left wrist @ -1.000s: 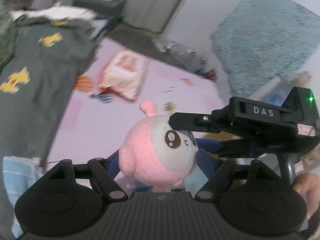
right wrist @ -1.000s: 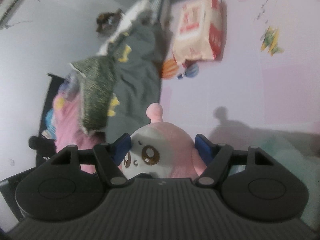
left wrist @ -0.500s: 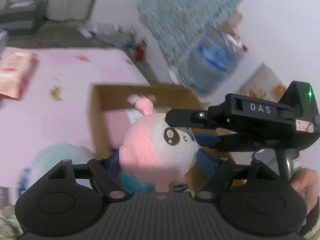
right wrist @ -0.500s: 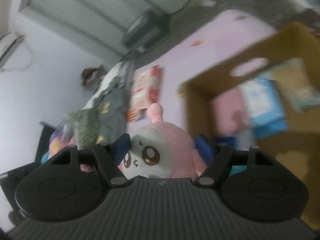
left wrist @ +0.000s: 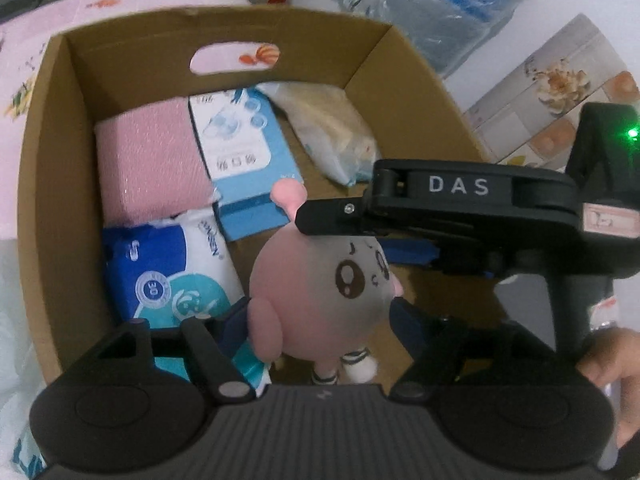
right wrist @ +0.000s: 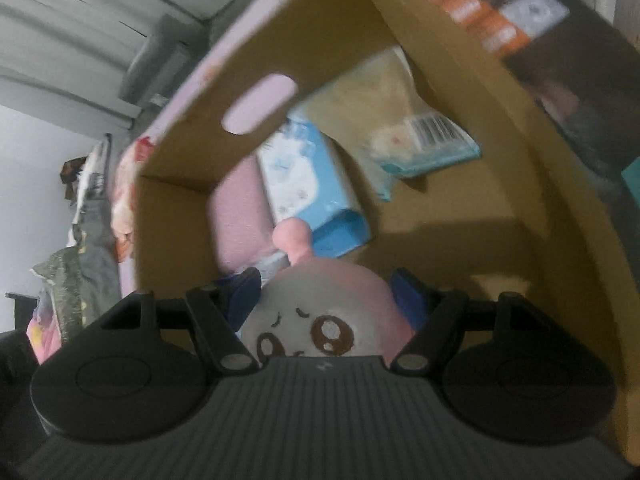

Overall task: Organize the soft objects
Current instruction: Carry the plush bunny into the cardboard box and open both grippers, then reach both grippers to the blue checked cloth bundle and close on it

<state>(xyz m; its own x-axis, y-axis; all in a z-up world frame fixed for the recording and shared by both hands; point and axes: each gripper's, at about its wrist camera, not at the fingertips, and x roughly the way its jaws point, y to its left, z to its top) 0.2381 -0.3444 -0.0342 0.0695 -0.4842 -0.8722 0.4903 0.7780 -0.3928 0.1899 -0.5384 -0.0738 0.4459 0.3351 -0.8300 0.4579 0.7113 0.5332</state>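
Plush toy pink, grey-white face; box brown; fingers blue.

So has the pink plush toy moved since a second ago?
Yes. The pink plush toy, held in both claws, has gone from above the pink mat to over the open cardboard box, above the packs inside.

"DAS", seemingly, on right gripper
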